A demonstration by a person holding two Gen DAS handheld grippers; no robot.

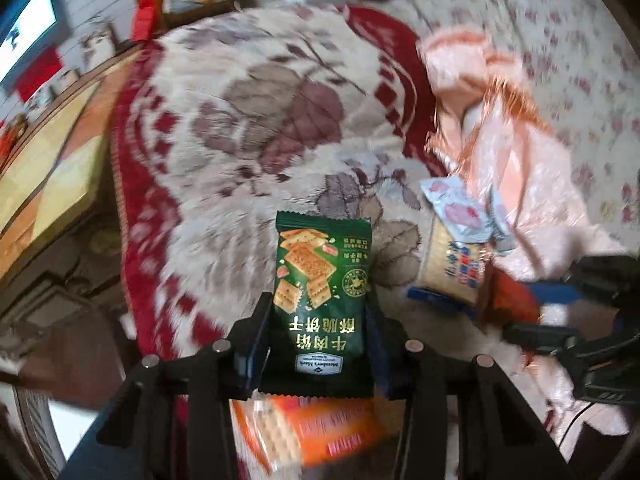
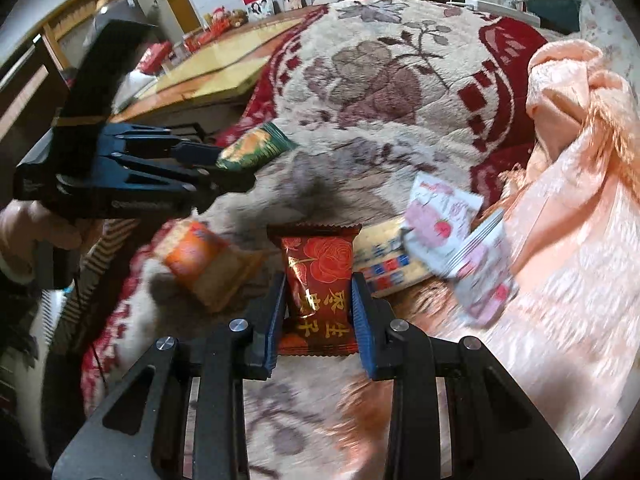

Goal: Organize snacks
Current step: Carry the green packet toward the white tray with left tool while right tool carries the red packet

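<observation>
- The surface is a bed covered by a plush blanket in cream, with large mauve leaf-and-flower patterns and a dark red border.
- A peach satin cloth with a fringed edge lies crumpled along the right side of the blanket; beyond it, in the left wrist view, is a floral bedspread.
- To the left of the bed runs a wooden ledge with a glossy yellow top; photographs, red decorations and a white tiled wall stand behind it.
- The left gripper is clenched on a green cracker packet, held above the blanket.
- The right gripper grasps a red packet printed with a rose, its blue pads pressing both sides.
- An orange cracker packet lies on the blanket to the left of the red one; a pale cracker packet with blue print lies to its right.
- Two white-and-pink sachets rest against the pale packet and the satin cloth.
- In the right wrist view a person's hand holds the left gripper's handle at the left edge.
</observation>
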